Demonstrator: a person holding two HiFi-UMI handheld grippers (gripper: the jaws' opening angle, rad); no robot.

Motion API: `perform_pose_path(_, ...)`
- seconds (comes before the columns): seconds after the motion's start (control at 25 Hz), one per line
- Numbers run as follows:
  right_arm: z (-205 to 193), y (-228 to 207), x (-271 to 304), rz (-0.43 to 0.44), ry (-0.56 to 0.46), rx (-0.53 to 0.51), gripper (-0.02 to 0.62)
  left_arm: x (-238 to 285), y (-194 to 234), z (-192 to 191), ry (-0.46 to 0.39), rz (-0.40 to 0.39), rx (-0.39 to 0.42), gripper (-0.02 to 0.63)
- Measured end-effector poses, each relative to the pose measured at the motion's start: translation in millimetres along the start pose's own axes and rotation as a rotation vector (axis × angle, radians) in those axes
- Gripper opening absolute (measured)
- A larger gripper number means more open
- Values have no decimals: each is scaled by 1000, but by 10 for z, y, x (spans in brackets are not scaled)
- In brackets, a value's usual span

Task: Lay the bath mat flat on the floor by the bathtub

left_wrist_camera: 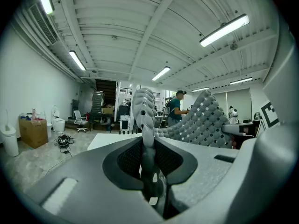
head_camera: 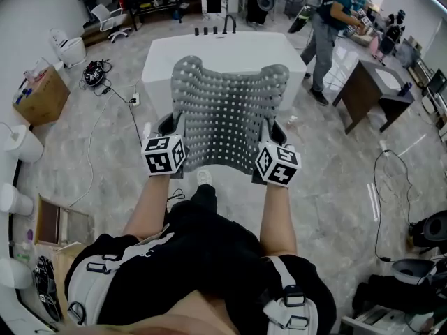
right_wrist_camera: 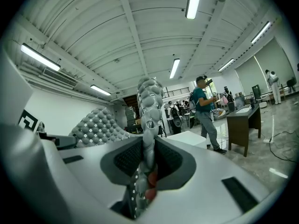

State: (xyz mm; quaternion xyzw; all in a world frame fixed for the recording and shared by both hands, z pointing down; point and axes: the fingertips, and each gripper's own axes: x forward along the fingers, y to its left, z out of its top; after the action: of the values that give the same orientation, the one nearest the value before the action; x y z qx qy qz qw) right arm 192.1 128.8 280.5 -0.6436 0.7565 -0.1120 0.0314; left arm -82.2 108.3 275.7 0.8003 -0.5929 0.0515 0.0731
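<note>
Well, the grey marbled floor [head_camera: 105,166] runs all round the white bathtub [head_camera: 223,54], which stands straight ahead of me. Between me and the tub I hold the grey bath mat [head_camera: 227,110] up in the air. It is spread wide with its knobbed, hole-dotted face toward me. Its far edge reaches over the tub's near rim, its middle sags, and its two far corners curl upward. None of it lies on the floor. Right of the tub a person in a teal shirt [head_camera: 330,19] stands at a dark desk [head_camera: 374,89], and well to the tub's left a cardboard box [head_camera: 40,93] sits on the floor. My left tongs [head_camera: 173,121] are clamped on the mat's near left corner, with the pads pressed together on the thin rubber edge that stands up between them. My right tongs [head_camera: 274,131] pinch the near right corner in the same way, with the mat rising out of the closed jaws. At the tub's far rim a black faucet [head_camera: 229,24] sticks up.
</note>
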Motion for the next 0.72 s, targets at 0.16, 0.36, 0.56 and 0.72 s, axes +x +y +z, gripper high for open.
perform_pose_path(0.16,12,-93,332,-7,17,-16,71,357,96,-2,9,-5,-29,67)
perform_pose_path(0.36,45,-243,892,-23,31,-10,71,910,198,30,25,-15,-23,67)
perform_pose_path(0.56,83,-375,1603,-35,48,-1,74,1639,418,70,64,-19,-14,67)
perform_pose_path(0.72,155,-472,2272,-54,50,5,74,2305,630,193,74,-36,-3,67)
